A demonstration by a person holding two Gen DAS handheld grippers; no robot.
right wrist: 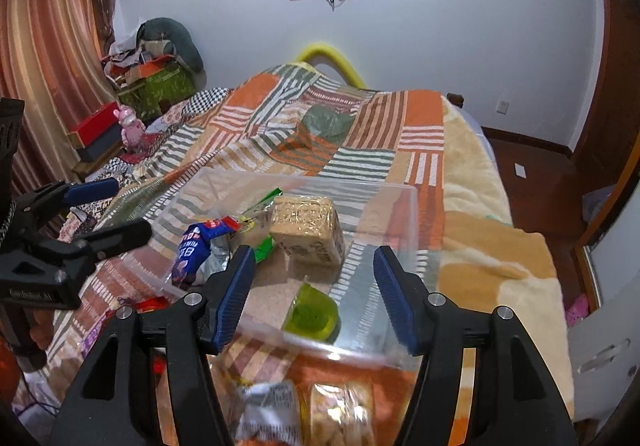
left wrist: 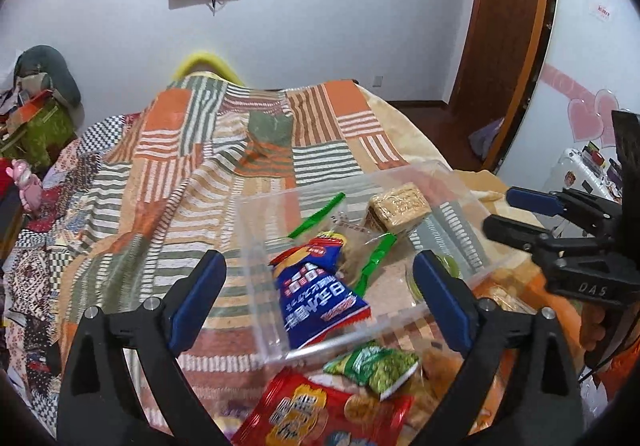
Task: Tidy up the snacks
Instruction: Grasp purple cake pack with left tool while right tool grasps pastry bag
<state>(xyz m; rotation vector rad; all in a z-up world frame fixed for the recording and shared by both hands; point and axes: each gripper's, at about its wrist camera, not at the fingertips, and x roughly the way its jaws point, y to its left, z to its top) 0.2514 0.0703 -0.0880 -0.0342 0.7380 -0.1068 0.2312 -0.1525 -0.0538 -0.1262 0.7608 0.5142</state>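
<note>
A clear plastic bin [left wrist: 260, 230] [right wrist: 404, 214] sits on the bed. In it lie a blue snack pack [left wrist: 320, 298] [right wrist: 194, 246], green-edged clear packets [left wrist: 376, 258], a wrapped cracker block [left wrist: 400, 206] [right wrist: 308, 230] and a green jelly cup [right wrist: 314, 314]. My left gripper [left wrist: 320, 302] is open and empty above the bin's near left corner. My right gripper [right wrist: 316, 294] is open and empty above the jelly cup; it shows at the right in the left wrist view [left wrist: 516, 214]. Loose snacks lie in front of the bin: a red pack [left wrist: 320, 414], a green pack [left wrist: 372, 366], and cracker packs [right wrist: 340, 414].
A patchwork quilt [left wrist: 200, 166] [right wrist: 360, 134] covers the bed. Boxes and a pink toy [right wrist: 132, 126] stand at the left by the curtain. A wooden door [left wrist: 508, 14] and a white case [left wrist: 580, 170] are at the right.
</note>
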